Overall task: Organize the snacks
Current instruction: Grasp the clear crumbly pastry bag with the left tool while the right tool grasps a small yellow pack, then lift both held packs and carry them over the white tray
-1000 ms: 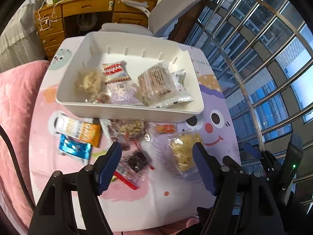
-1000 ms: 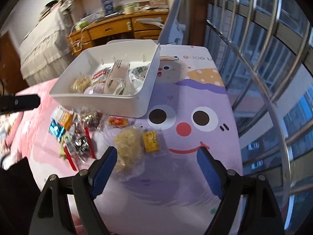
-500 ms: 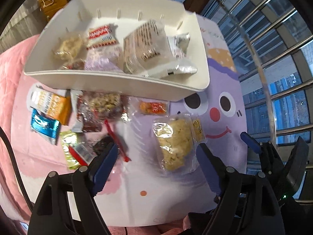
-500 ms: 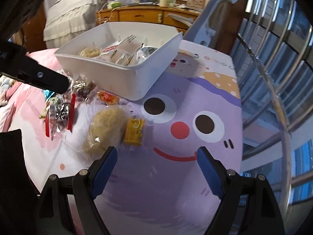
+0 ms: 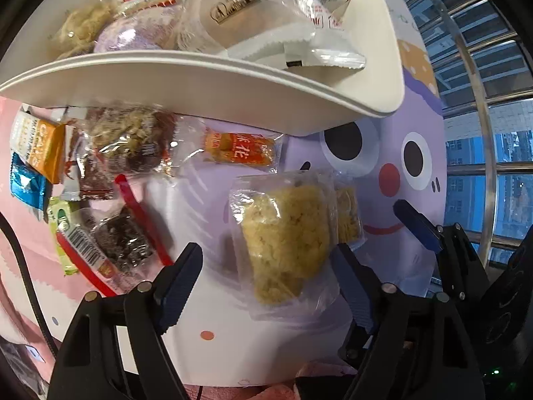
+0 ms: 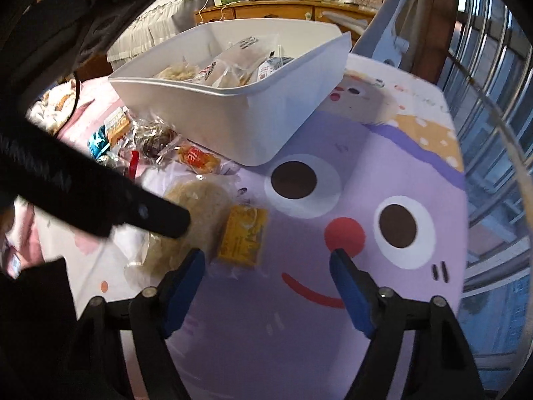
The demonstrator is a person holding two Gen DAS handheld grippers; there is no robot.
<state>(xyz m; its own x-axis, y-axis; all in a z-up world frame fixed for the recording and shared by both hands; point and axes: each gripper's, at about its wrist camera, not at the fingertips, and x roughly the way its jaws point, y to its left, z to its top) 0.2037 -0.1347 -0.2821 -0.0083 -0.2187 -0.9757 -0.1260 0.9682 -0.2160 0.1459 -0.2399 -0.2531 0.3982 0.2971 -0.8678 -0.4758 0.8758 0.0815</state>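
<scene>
Snacks loose at frame centre, puffed-rice pack (image 5: 286,233) between your left gripper (image 5: 266,286) pads, jaws closing, no contact yet; right gripper (image 6: 266,286) closing, empty; risk: grippers collide, slick wrapper squirts out, yellow packet (image 6: 243,236) dragged along, short of white bin (image 5: 299,100)

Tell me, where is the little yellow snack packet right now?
The little yellow packet lies on the purple cartoon-face mat, touching the big pale crispy snack bag on its left, in front of the white bin.
</scene>
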